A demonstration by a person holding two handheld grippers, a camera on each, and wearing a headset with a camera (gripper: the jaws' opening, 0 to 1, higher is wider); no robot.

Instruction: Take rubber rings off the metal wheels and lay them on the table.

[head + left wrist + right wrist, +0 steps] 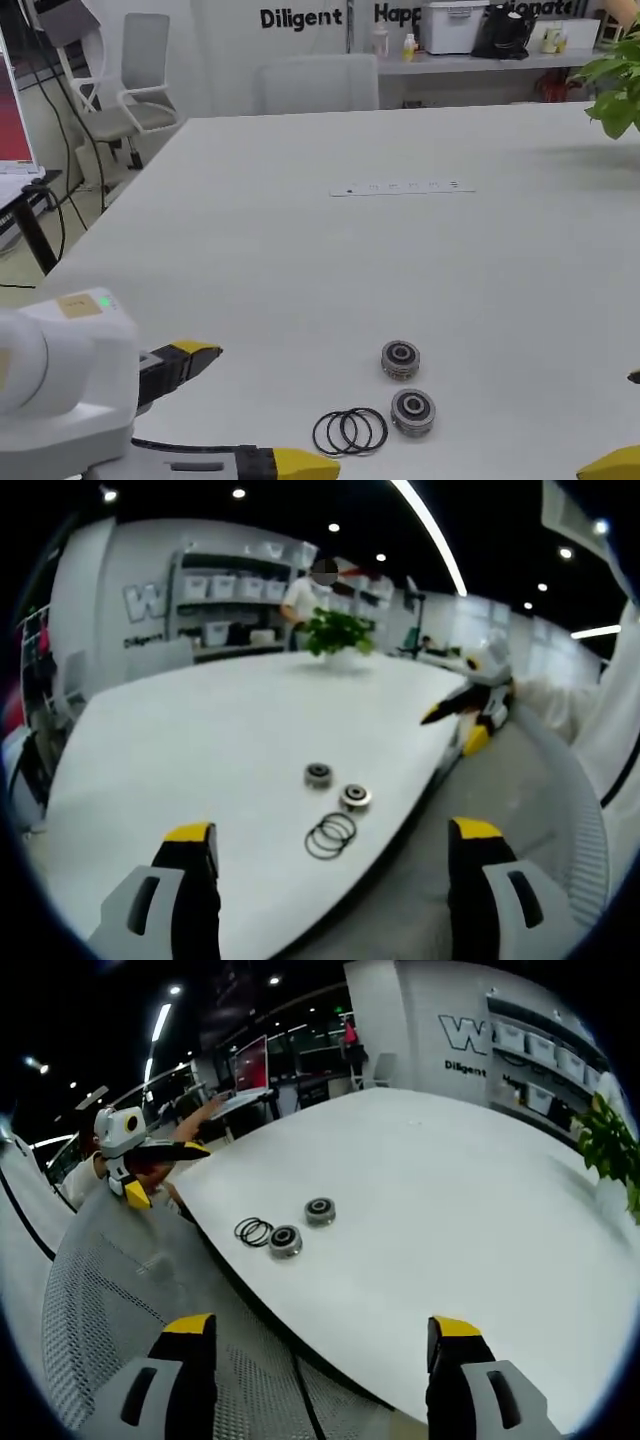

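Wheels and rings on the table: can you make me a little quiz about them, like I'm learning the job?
1. True or false: the left gripper is squeezing a wheel.
2. How many wheels sit on the table? A one, B two, C four.
3. Fill the gap: in the head view, the loose black rings lie beside the ___ wheel (nearer or farther).

Key
1. False. The left gripper and the right gripper are both open and away from the wheels.
2. B.
3. Nearer. The rings lie just left of the nearer wheel.
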